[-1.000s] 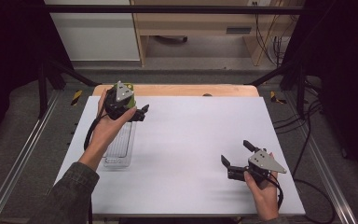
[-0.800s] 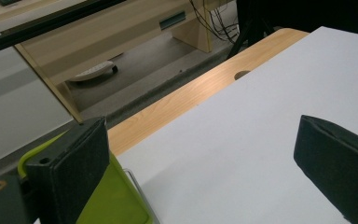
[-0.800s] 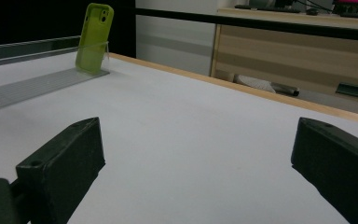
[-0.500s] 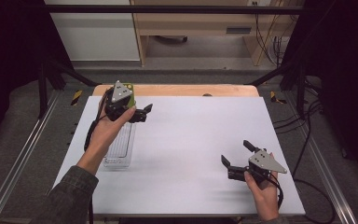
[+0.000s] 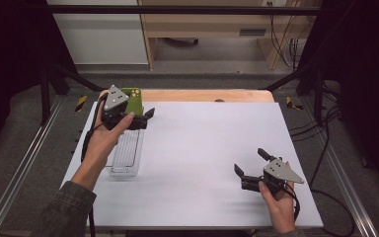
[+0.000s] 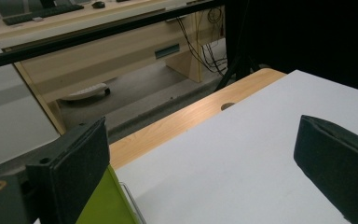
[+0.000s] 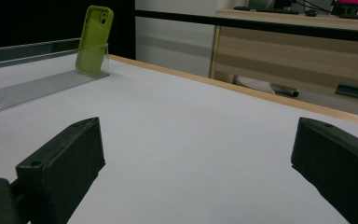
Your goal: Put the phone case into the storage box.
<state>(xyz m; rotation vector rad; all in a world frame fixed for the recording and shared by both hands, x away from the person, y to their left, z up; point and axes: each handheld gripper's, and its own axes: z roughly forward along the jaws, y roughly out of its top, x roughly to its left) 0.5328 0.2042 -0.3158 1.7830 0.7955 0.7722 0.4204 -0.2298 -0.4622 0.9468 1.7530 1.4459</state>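
Note:
A lime-green phone stands upright at the far end of a clear ribbed rack on the left of the white table. It also appears as the green phone in the right gripper view. My left gripper hovers just in front of the phone, its jaws wide open and pointing right. In the left gripper view the green phone sits by the left jaw, and the open left gripper holds nothing. My right gripper rests open near the table's front right, with only bare table between its jaws.
The white table top ends in a wooden strip at the far edge. Black frame bars and cables stand to the right. A wooden desk stands beyond the table.
The left gripper has shifted slightly beside the phone, and more of the green phone shows behind it. The right gripper has not moved.

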